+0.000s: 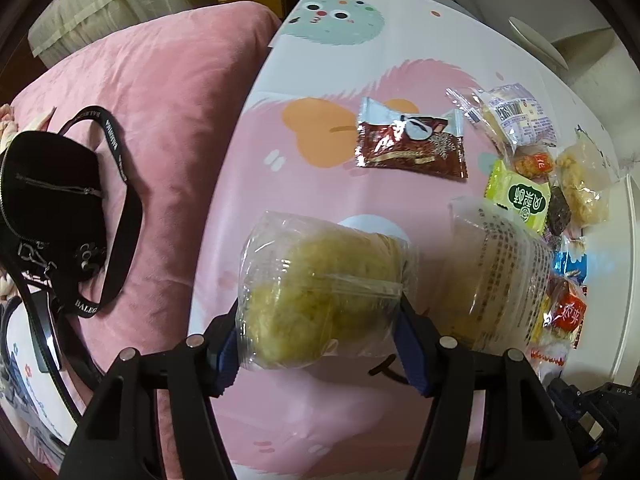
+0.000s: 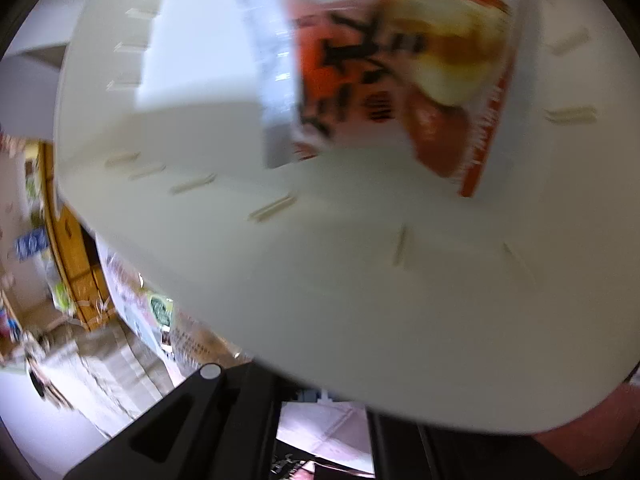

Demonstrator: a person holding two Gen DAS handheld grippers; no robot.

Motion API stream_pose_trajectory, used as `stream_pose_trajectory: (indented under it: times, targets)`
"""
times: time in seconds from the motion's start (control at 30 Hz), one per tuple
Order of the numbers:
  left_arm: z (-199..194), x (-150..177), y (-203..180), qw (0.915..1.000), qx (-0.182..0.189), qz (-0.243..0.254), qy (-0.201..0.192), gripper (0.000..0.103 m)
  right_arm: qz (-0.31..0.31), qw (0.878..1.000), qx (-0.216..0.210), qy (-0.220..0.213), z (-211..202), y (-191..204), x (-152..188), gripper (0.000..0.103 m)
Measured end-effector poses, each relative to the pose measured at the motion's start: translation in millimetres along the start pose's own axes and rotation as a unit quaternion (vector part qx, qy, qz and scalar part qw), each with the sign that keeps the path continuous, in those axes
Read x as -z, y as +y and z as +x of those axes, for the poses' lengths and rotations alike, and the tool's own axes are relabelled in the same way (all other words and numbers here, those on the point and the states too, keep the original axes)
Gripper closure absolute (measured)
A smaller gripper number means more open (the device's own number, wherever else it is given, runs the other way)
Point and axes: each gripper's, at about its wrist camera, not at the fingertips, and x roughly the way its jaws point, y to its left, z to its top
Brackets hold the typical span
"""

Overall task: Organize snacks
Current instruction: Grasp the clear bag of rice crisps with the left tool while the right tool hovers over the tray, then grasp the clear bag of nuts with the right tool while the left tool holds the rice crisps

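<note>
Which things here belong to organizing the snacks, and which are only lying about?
Belong to the job:
- clear pack of yellow snack, held by the left gripper
- brown snack packet
- green packet
- orange-red packet in the white basket

Only lying about:
- black bag
- pink cushion

Right hand-held gripper [image 2: 320, 396] fingertips hidden behind white basket [image 2: 360, 300], orange packet [image 2: 400, 80] blurred
</note>
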Motion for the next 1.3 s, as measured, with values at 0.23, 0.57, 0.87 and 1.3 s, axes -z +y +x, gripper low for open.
stream_pose_trajectory:
  times: [0.23,0.57,0.87,1.3]
  targets:
    - [-14.0,13.3,15.9,0.9999,0.008,-0.003,-0.013,0.039,-0.04,0.999,0.011,0.019,3.6,2.0,8.9,0.094]
    - [-47.6,37.3,34.6,0.9988,0.028,-0.008,-0.04,0.039,-0.186,0.981,0.058,0.015,1.5,19.1,26.3,0.034]
    - [-74.2,62.3,62.4,0.9972,0.036,-0.02,-0.062,0.039,-0.319,0.938,0.137,-0.022,30.4,60.7,61.1,0.029]
    - [-99.9,94.4,100.7,0.9941,0.042,-0.041,-0.091,0.039,-0.399,0.895,0.189,-0.06,57.8,83.6,102.8,0.051]
